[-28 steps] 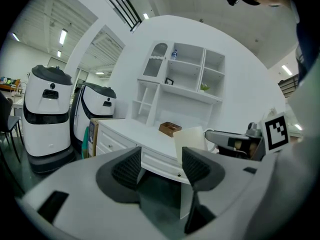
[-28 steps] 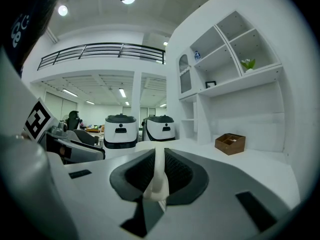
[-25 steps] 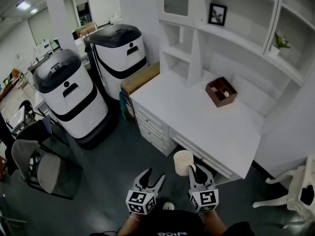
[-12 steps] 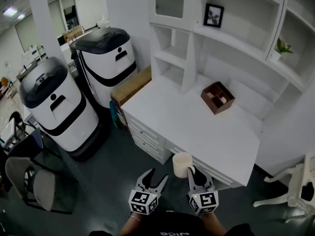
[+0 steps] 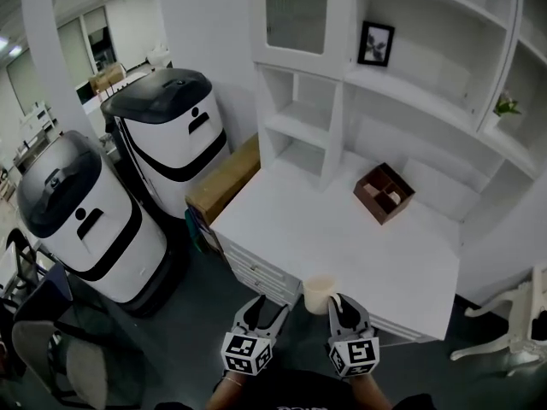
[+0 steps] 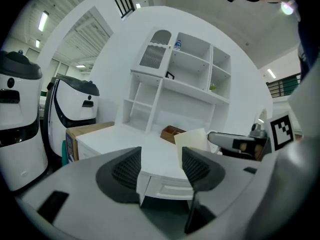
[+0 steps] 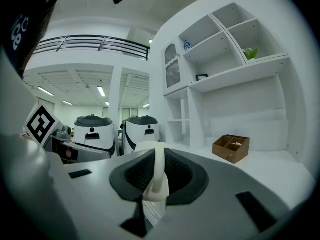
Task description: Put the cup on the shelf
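My right gripper point(image 5: 338, 302) has its fingers point(image 7: 181, 178) closed most of the way on the handle of the cream cup point(image 5: 319, 292), which runs upright between the pads. The cup hangs in the air at the near edge of the white counter point(image 5: 342, 237), close to its near left corner, and I cannot tell whether any part of it is over the surface. My left gripper point(image 5: 263, 311) sits just beside it on the left. Its fingers point(image 6: 125, 171) are spread apart with nothing between them, only the counter edge and a drawer front beyond.

On the counter's far right side sits a brown wooden organiser point(image 5: 384, 192), well apart from the cup. Behind the counter rises the white shelf unit point(image 5: 410, 92). It carries a small framed picture point(image 5: 376, 43) and a green plant point(image 5: 506, 107). Two white-and-black machines point(image 5: 171, 135) stand to the left of the counter.
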Available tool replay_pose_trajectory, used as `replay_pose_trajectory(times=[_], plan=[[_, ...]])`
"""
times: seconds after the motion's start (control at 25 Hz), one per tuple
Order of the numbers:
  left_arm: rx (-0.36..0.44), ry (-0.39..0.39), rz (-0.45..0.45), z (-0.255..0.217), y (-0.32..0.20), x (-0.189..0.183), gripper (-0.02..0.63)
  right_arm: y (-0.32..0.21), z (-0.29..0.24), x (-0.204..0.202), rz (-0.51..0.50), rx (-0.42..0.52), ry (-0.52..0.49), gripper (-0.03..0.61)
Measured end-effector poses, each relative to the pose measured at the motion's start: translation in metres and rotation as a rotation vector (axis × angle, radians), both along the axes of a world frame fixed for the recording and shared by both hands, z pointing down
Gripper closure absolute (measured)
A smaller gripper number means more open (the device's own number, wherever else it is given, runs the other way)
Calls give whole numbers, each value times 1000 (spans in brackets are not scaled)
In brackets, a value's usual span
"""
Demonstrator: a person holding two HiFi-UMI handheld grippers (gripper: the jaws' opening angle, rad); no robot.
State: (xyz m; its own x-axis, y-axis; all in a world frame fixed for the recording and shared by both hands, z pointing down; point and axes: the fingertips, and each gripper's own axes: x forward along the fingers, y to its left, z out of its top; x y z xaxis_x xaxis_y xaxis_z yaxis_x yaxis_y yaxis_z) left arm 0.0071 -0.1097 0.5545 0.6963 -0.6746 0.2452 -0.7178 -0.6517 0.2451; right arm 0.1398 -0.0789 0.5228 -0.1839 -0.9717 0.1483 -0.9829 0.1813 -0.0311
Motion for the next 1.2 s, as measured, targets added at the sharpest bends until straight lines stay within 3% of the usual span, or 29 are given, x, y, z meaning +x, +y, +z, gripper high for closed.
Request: replay_pose_trajectory(times=[0.52, 0.88, 1.2], plan=[[16, -13, 110, -2, -116, -42, 362, -95, 3, -48, 110, -1, -3, 520], [11, 0, 111, -4, -151, -50, 362, -130, 0, -59, 112, -2, 9, 520], [16, 1, 61, -11, -182, -50, 362, -175, -27, -46, 87, 72, 11, 520]])
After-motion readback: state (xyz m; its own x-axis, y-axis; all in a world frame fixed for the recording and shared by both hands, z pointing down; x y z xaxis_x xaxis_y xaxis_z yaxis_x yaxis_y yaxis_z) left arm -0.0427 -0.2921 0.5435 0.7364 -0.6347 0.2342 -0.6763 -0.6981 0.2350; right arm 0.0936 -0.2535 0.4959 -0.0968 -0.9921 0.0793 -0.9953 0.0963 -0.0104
